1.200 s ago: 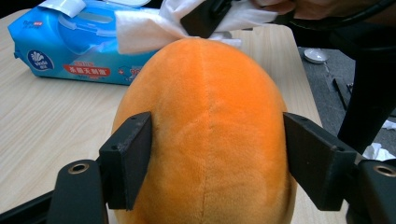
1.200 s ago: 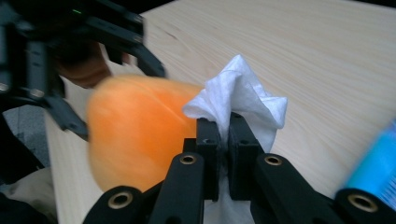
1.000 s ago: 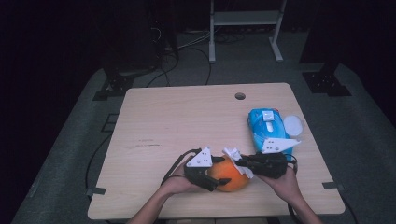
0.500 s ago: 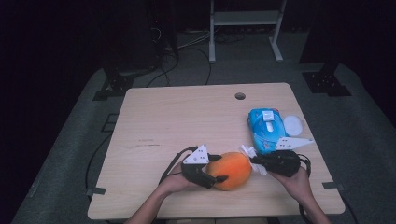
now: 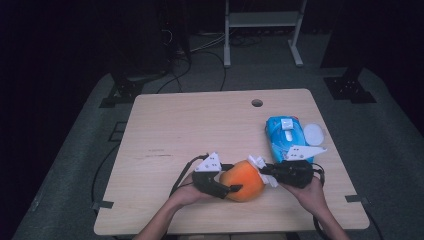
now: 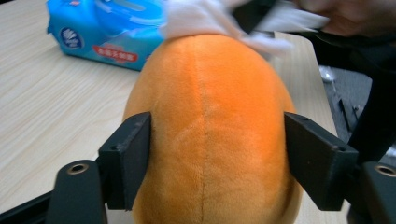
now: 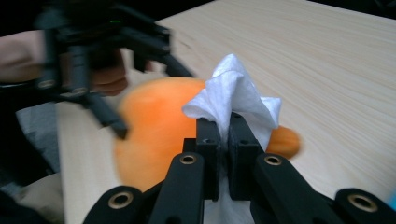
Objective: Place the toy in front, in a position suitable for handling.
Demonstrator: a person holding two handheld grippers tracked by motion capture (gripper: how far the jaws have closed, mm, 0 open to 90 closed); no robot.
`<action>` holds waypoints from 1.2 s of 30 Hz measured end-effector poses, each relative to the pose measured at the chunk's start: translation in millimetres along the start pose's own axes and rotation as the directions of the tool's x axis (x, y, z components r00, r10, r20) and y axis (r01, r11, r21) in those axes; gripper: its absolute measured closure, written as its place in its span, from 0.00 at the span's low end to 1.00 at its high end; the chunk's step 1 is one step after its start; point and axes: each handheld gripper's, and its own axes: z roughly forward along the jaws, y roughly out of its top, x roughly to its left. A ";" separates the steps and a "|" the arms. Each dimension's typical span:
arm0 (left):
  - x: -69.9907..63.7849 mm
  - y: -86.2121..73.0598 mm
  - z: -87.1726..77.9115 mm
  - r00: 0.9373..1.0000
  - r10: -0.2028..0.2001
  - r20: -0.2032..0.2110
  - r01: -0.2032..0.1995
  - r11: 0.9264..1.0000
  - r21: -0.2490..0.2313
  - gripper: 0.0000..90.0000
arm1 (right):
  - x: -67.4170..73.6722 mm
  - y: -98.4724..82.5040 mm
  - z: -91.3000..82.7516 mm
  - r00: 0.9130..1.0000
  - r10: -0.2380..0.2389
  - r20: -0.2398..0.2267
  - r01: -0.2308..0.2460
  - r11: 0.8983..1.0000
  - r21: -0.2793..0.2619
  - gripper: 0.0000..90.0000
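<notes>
Matt orange plush toy (image 6: 210,135), pale wood-grain table (image 5: 200,125).

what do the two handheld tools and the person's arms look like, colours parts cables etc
Both are black. The left tool and right tool each carry a pale grey three-cornered plate on top and trail a black cable. Up close, the jaws are flat black blocks on arms with brass-coloured rivets. The forearms are bare, with no sleeves in sight.

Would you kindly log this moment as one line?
left gripper: holds orange plush toy | right gripper: shut on white wipe, at toy | wipes pack: beside
</notes>
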 end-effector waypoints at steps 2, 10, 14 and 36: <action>-2.1 1.0 2.0 1.000 0.016 0.002 -0.016 1.000 0.004 0.30 | -0.4 1.2 0.2 1.000 0.007 0.009 -0.007 1.000 -0.006 0.94; -5.3 1.6 2.7 0.999 0.050 0.005 -0.050 0.999 0.005 0.30 | 13.1 12.5 7.1 0.998 -0.055 -0.009 0.055 0.998 -0.007 0.94; -2.4 5.5 -2.2 0.999 0.038 0.028 -0.038 0.999 0.002 0.26 | -1.6 2.2 3.2 1.000 0.001 0.010 -0.001 1.000 0.000 0.94; -10.6 9.8 -0.1 0.997 0.078 0.021 -0.078 0.996 0.044 0.37 | 27.7 23.7 17.3 0.995 -0.089 -0.036 0.090 0.995 0.032 0.94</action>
